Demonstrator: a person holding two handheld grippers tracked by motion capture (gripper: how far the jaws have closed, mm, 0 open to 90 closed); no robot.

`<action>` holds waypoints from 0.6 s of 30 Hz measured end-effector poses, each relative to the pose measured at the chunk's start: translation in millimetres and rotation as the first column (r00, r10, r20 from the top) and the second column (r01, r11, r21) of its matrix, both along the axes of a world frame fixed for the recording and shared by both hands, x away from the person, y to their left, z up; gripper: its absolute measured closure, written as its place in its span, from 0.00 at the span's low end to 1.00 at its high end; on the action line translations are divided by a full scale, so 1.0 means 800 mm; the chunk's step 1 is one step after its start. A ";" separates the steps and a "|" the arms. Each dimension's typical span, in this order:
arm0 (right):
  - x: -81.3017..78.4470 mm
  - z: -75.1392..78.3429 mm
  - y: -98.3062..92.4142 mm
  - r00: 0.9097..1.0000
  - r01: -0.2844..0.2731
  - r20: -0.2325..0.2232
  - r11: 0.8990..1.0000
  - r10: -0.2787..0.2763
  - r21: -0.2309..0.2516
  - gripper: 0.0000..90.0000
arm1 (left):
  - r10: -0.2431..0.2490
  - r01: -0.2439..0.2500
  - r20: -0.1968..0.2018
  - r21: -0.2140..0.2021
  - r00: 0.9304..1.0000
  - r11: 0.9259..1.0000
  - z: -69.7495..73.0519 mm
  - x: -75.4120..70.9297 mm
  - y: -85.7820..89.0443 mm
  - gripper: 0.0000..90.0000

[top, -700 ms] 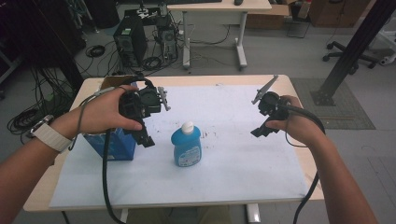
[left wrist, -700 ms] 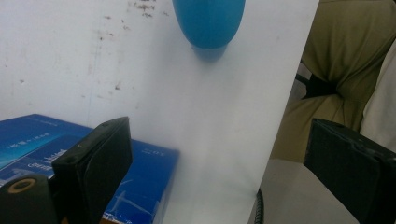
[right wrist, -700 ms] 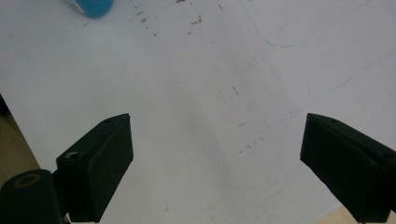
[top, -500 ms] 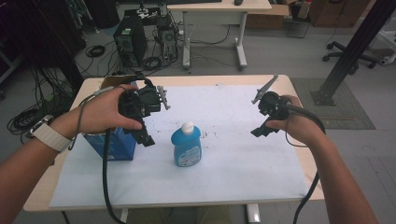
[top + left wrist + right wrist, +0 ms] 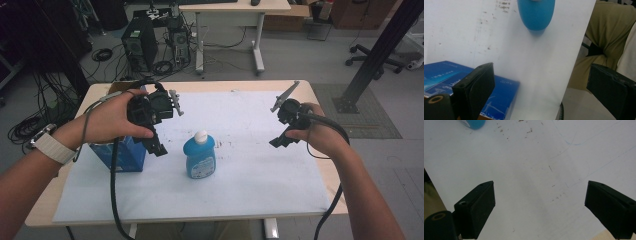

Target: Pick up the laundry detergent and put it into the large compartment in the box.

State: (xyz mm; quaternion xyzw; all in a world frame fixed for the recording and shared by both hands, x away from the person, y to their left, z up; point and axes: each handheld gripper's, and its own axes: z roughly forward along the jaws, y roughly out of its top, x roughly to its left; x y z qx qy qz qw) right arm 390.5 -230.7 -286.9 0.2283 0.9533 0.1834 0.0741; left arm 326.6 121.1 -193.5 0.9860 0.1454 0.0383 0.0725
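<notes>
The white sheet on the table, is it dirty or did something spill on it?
Nothing spilled. The white sheet has small dark specks and faint pen lines. The blue bottle stands upright, cap on, beside the blue box.

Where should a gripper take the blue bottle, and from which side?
Probably across the bottle's wide body below the white cap, coming level from the left, where the open left gripper hangs nearest. The bottle stands upright on the white sheet with free space all round; the shoulders narrow toward the cap, so a higher grip could slip.
</notes>
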 end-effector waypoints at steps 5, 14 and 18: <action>-0.001 0.001 -0.002 1.000 0.003 0.003 1.000 -0.003 -0.001 0.11 | 0.010 -0.010 0.000 -0.007 1.000 1.000 0.006 0.000 -0.003 0.09; 0.000 0.002 -0.002 1.000 0.001 0.003 1.000 -0.001 0.002 0.11 | 0.058 -0.058 -0.003 -0.026 0.998 0.998 0.017 -0.001 -0.007 0.09; 0.000 0.001 -0.002 1.000 0.000 0.002 1.000 0.000 0.001 0.11 | 0.072 -0.072 0.004 -0.031 0.997 0.997 0.021 -0.002 -0.010 0.09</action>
